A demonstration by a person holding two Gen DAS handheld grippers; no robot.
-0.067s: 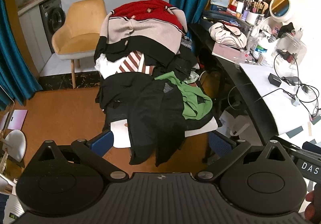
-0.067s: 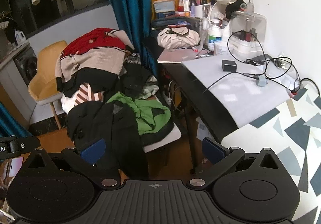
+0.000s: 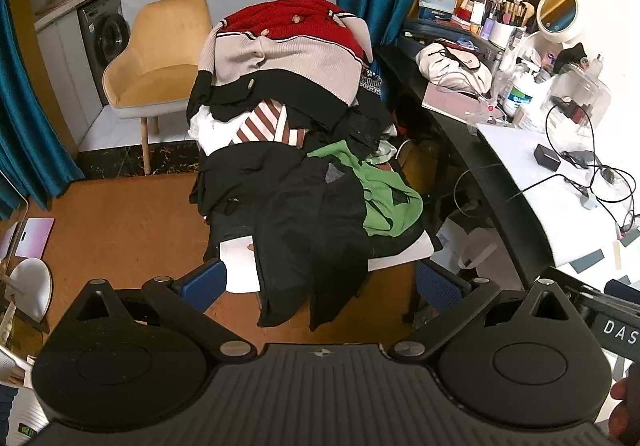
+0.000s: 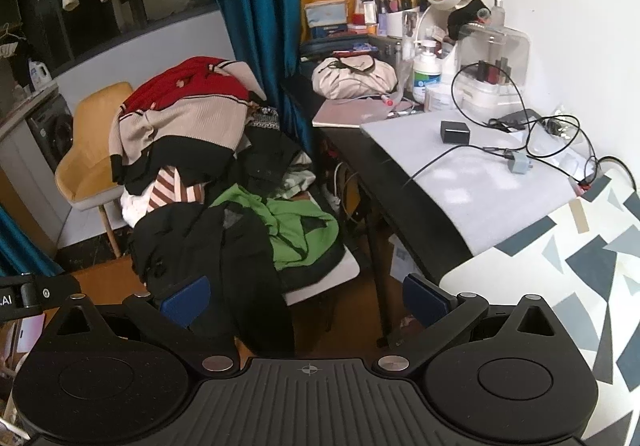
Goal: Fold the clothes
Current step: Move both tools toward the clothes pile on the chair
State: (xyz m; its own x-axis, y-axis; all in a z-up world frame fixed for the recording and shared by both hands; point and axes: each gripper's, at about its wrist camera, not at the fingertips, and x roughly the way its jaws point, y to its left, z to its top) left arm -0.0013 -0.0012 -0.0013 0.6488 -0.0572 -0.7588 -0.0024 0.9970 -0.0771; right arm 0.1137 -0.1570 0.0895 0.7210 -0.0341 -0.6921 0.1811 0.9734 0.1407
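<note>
Both tools are hanging back from the pile, nothing gripped yet. Left hand-held gripper [image 3: 322,284] is sitting with its blue-padded jaws spread wide and empty, angled downward; right hand-held gripper [image 4: 306,296] is likewise gaping with nothing between the pads. Nearest garment is the long black fabric piece [image 3: 304,230] draping off the front edge of the white seat [image 3: 404,252], its hem hanging toward the orange-brown floor [image 3: 120,230]. Its long axis is running roughly straight away from the left gripper, so it is lying dead ahead and below, between the left jaws' line of sight. From the right wrist view the same black piece [image 4: 244,266] is sitting left of centre, so the left hand is looking like the nearer, better-aligned one (judgement only, fisheye is distorting things). Just beyond and to the right, a crumpled green cotton top [image 3: 380,198] is resting against the black piece. Further back, a red, beige and black knitted sweater [image 3: 288,46] is crowning the heap. The mustard upholstered chair [image 3: 160,58] is standing behind, apart from the pile.
</note>
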